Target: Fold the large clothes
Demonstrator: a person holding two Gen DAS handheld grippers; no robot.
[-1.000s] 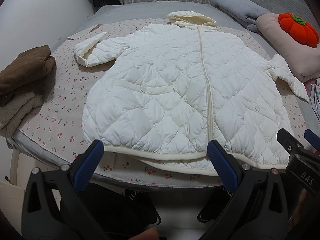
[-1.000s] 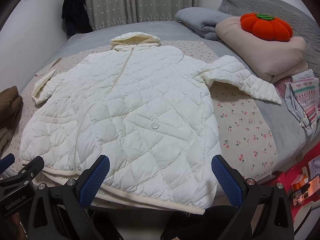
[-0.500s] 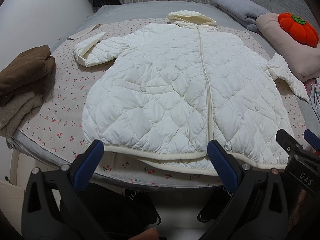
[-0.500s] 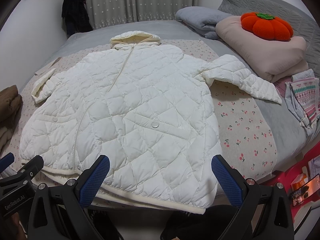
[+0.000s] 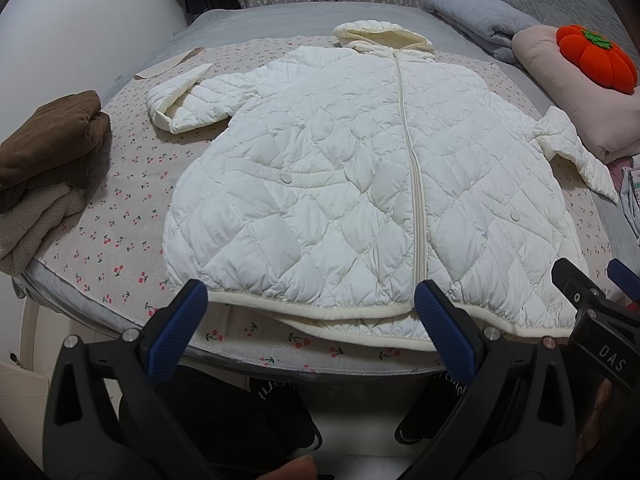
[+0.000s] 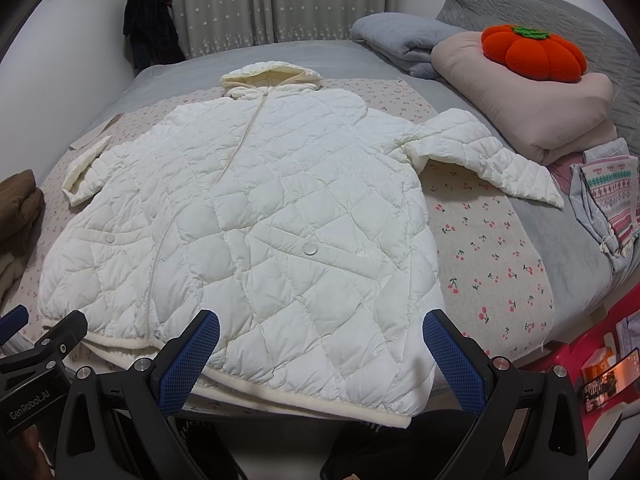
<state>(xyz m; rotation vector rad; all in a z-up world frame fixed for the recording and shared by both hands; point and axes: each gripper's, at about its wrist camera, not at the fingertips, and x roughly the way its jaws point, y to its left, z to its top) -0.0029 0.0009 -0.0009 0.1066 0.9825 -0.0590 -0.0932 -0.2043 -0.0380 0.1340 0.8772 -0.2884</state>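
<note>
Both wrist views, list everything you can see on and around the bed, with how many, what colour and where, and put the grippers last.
quilted hooded jacket: 1, white, spread flat front-up in the middle of the bed, zipped, sleeves out to both sides
cherry-print sheet: 1, beige with red cherries, under the jacket
folded clothes: 1 stack, brown over beige, bed's left edge
pumpkin cushion: 1, orange, on the pink bedding
pink bedding: 1, folded, right side
grey blanket: 1, rolled, far right
patterned cloth: 1, pink and green print, right edge
dark garment: 1, hanging by the curtain
curtain: grey, starred, far wall
left gripper: open, above the hem
right gripper: open, above the hem
</note>
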